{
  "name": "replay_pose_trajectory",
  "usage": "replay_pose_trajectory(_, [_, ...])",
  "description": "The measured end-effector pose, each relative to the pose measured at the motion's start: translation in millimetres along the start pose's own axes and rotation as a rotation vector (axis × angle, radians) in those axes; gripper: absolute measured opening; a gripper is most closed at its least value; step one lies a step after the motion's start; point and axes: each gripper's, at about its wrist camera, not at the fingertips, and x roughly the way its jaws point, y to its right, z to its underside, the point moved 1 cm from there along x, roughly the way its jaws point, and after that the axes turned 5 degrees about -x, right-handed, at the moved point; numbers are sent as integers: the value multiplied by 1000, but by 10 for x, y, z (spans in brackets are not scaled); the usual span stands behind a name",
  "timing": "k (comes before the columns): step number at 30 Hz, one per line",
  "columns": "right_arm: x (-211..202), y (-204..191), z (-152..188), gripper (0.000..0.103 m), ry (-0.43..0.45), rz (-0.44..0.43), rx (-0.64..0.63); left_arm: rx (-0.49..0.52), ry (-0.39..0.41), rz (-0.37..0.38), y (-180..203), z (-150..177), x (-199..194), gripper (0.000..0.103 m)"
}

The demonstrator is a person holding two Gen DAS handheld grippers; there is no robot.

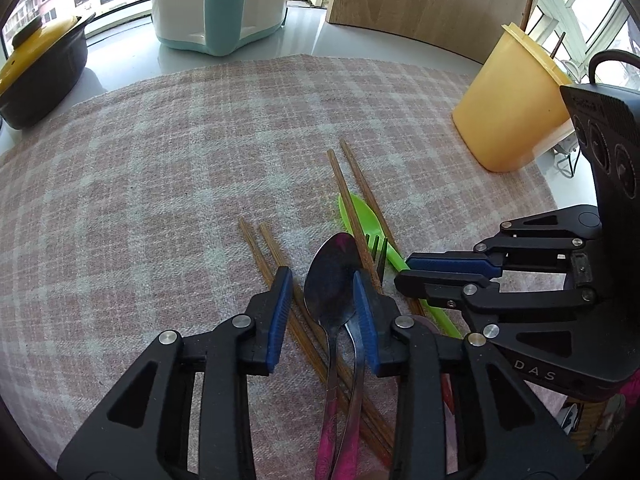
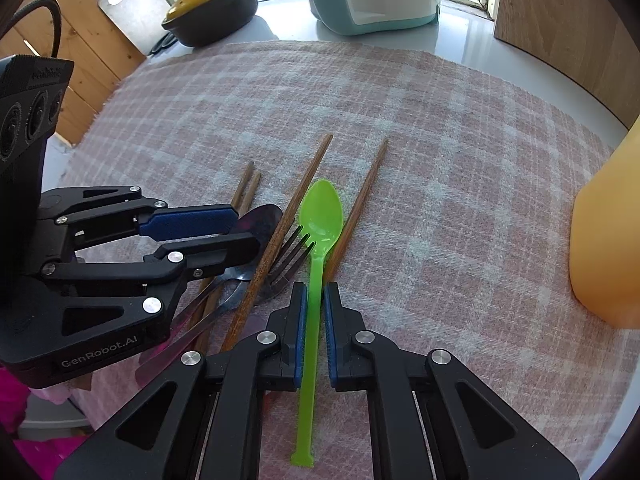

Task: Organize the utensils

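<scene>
Utensils lie in a pile on a pink plaid cloth (image 1: 160,168): a green plastic spoon (image 2: 316,248), a metal spoon (image 1: 330,276) with a pink handle, a metal fork (image 2: 286,260) and several wooden chopsticks (image 1: 276,264). My left gripper (image 1: 320,284) is open, its pads on either side of the metal spoon's bowl and neck. My right gripper (image 2: 315,300) has its pads close on both sides of the green spoon's handle, seemingly gripping it. It also shows in the left wrist view (image 1: 404,272), with the green spoon (image 1: 360,216) under crossed chopsticks.
A yellow plastic holder (image 1: 516,104) with two chopsticks in it stands at the cloth's right edge. A white and teal appliance (image 1: 220,4), a black pot with yellow lid (image 1: 36,68) and a wooden board (image 1: 432,4) stand at the back.
</scene>
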Motion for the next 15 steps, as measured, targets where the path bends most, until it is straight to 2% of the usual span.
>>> replay_pose_trajectory(6, [-19,7,18,6,0,0,-2,81,23,-63,126,4,41,32])
replay_pose_trajectory(9, [-19,3,18,6,1,0,-1,116,34,-88,172,30,39,27])
replay_pose_trajectory(11, [-18,3,16,6,1,0,-2,129,30,-79,194,45,32,21])
replay_pose_trajectory(12, [-17,3,14,6,0,0,-3,134,23,-75,204,55,29,14])
replay_pose_trajectory(15, [-22,10,17,6,2,-1,0,128,0,-39,216,70,43,10])
